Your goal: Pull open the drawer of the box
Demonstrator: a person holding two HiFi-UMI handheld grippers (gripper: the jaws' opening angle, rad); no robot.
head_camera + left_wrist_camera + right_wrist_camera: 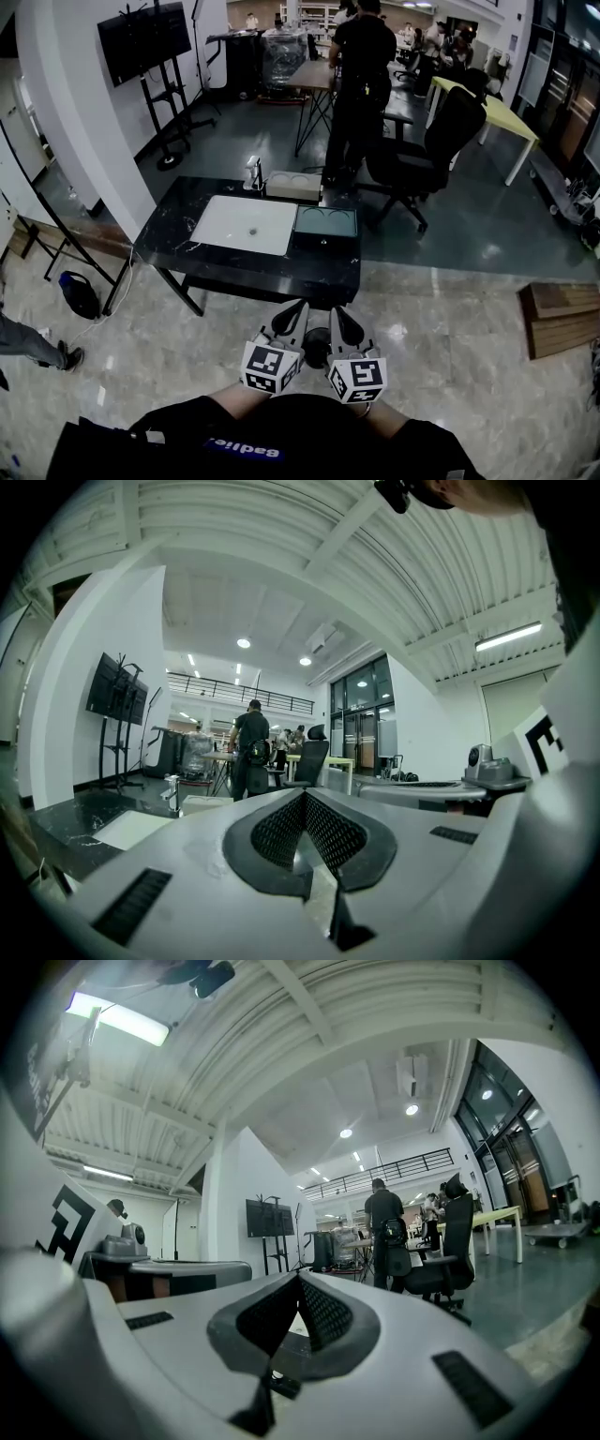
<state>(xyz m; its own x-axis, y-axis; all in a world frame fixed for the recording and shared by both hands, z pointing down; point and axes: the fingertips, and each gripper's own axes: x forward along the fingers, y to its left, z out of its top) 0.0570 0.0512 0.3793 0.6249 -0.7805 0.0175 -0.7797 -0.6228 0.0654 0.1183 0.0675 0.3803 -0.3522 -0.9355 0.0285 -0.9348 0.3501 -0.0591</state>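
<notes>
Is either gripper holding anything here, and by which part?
Nothing is held: the left gripper and the right gripper both have jaws together with nothing between them, short of the table.

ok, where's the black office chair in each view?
Head view: black office chair in the upper right, far across the floor.
Left gripper view: chair small, near centre.
Right gripper view: chair right of centre, mid-height.
Shared landmark: the person in black stands just left of it in all three.
</notes>
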